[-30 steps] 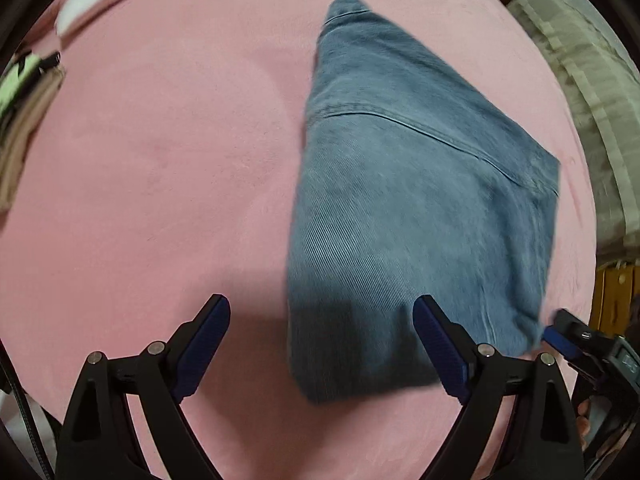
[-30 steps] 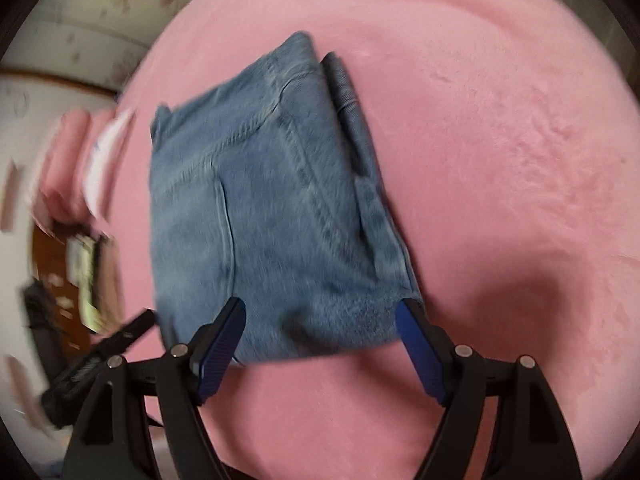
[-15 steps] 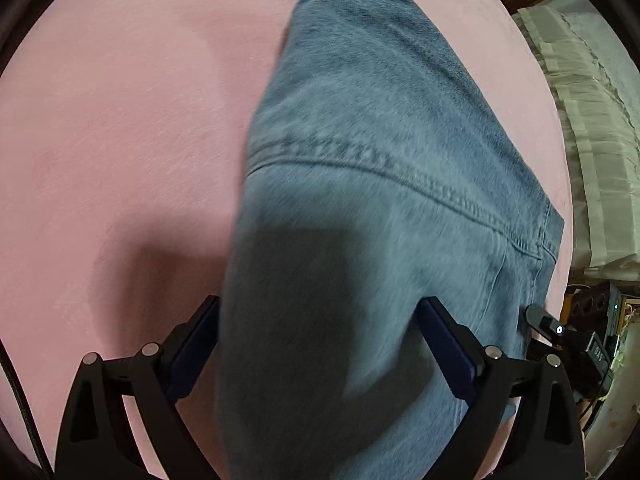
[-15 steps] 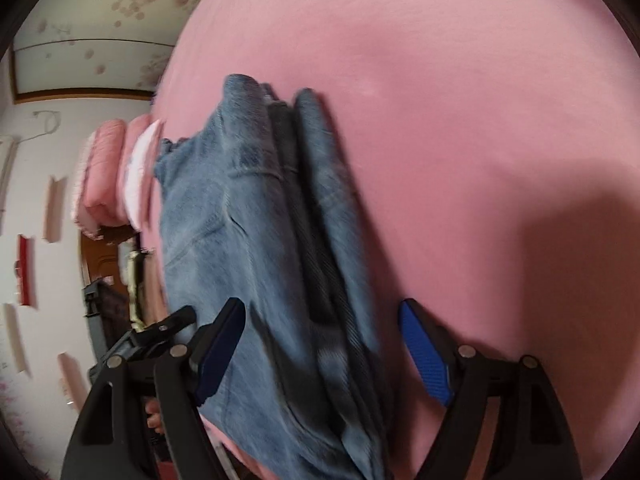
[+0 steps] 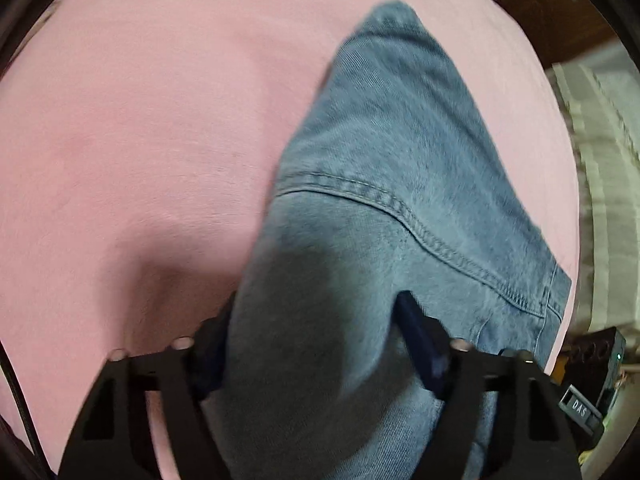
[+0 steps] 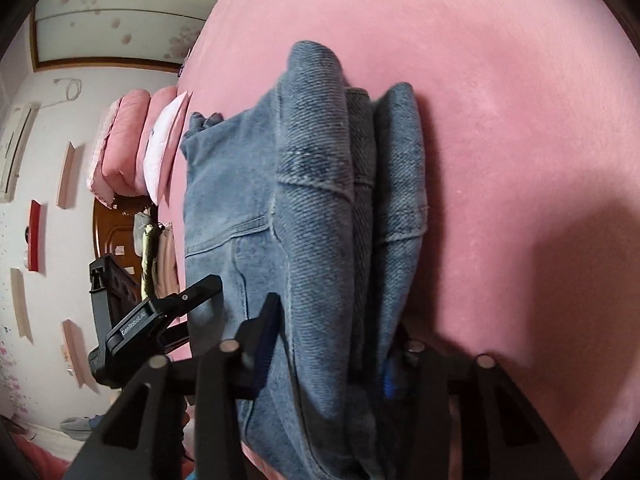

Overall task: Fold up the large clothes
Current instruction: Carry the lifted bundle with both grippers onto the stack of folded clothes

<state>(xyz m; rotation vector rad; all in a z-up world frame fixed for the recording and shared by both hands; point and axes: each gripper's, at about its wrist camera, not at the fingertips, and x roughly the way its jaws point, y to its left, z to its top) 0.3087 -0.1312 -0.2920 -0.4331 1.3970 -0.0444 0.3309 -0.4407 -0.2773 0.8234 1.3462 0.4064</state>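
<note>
Both grippers have come down onto the folded jeans [image 5: 400, 184] since a second ago, when each hovered wide above the pink bed [image 5: 140, 120]. Now the left gripper [image 5: 316, 340] is closing around one end of the denim bundle, and the right gripper [image 6: 332, 344] is closing on its stacked folds, which suggests a lift or another fold is being set up.

Faded blue denim jeans [image 5: 400, 184] with tonal stitching; plain pink bedcover [image 5: 140, 120]; pink-and-white pillows [image 6: 136, 144]
</note>
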